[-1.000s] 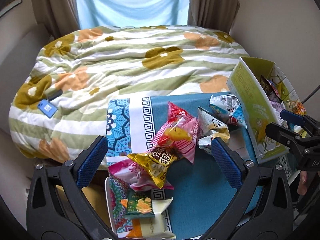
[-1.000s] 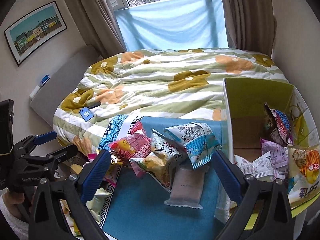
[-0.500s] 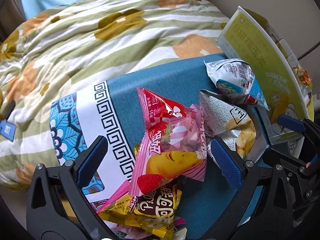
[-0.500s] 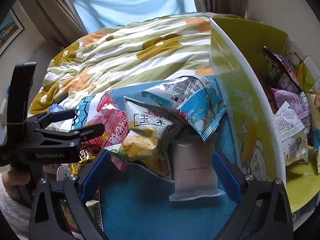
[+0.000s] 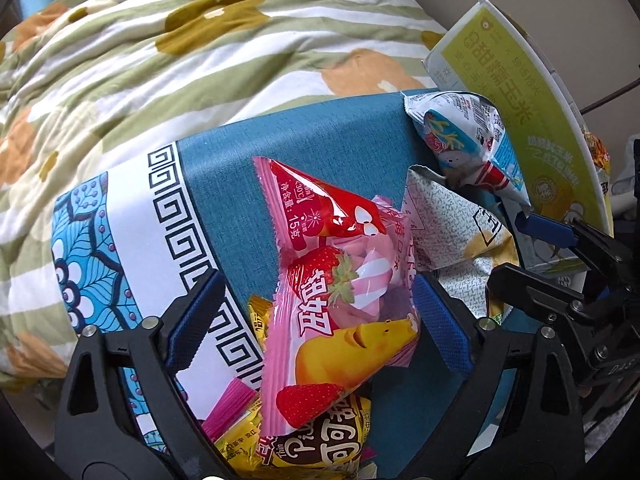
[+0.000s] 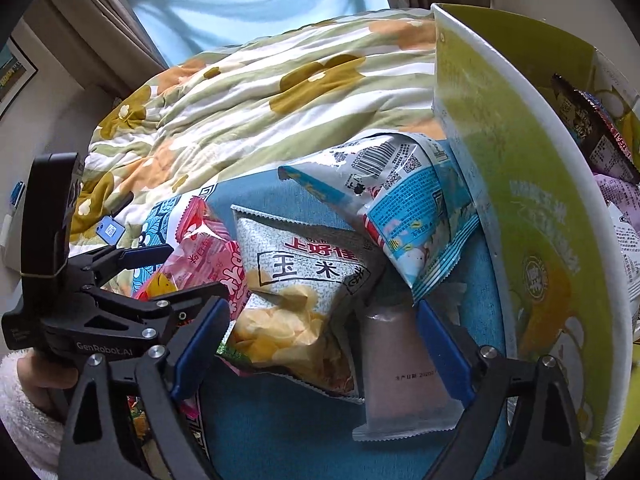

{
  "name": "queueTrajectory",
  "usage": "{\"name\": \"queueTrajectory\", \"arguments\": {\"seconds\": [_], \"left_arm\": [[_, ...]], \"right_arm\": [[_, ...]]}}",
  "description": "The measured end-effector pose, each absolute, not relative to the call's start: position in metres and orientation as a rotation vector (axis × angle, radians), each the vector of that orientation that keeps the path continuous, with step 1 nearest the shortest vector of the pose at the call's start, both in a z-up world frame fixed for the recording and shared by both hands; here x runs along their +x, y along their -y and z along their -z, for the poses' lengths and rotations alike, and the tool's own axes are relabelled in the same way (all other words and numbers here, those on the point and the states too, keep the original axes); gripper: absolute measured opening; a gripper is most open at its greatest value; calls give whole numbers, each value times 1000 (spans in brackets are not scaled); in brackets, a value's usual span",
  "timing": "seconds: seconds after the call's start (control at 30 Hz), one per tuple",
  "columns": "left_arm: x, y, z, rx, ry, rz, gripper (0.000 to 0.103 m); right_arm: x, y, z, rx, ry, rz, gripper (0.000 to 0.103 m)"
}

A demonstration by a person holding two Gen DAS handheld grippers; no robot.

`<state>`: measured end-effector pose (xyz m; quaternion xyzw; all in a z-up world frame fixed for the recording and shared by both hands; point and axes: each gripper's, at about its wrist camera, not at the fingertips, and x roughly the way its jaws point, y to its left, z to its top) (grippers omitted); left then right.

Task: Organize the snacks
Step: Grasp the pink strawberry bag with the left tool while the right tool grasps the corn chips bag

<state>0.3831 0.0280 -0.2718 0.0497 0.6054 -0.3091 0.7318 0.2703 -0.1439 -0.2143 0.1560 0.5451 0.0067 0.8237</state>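
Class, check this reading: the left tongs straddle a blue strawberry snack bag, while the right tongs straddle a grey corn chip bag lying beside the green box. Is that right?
Not quite: the strawberry snack bag between the left tongs is pink, not blue, as the left wrist view shows. The tongs are closing around it. The rest stands: the right tongs straddle the grey corn chip bag beside the green box.
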Motion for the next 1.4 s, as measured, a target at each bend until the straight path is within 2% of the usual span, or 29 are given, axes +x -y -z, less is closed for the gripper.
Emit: {"name": "queueTrajectory", "arguments": {"seconds": [0.07, 0.13, 0.17, 0.43, 0.5, 0.83, 0.9, 1.07, 1.4], "left_arm": [[383, -30, 273, 75, -1344, 712, 70], [382, -30, 272, 65, -1343, 733, 60], [381, -29, 272, 74, -1337, 735, 58], [378, -35, 261, 116, -1288, 693, 56], [379, -39, 259, 120, -1281, 680, 56], [384, -59, 252, 65, -1264, 628, 56], [383, -62, 250, 52, -1263, 622, 56], [378, -66, 241, 44, -1247, 595, 56], [357, -84, 192, 15, -1147, 512, 57]], "right_arm": [[272, 145, 217, 333, -1165, -19, 92], [273, 146, 219, 356, -1169, -26, 91], [274, 147, 220, 372, -1172, -30, 89], [284, 139, 229, 430, -1191, -59, 82], [287, 135, 232, 437, -1201, -68, 75], [295, 128, 249, 478, -1238, -61, 74], [296, 127, 253, 479, -1251, -53, 64], [292, 122, 248, 476, -1239, -75, 49], [276, 110, 222, 482, -1188, -142, 48]]}}
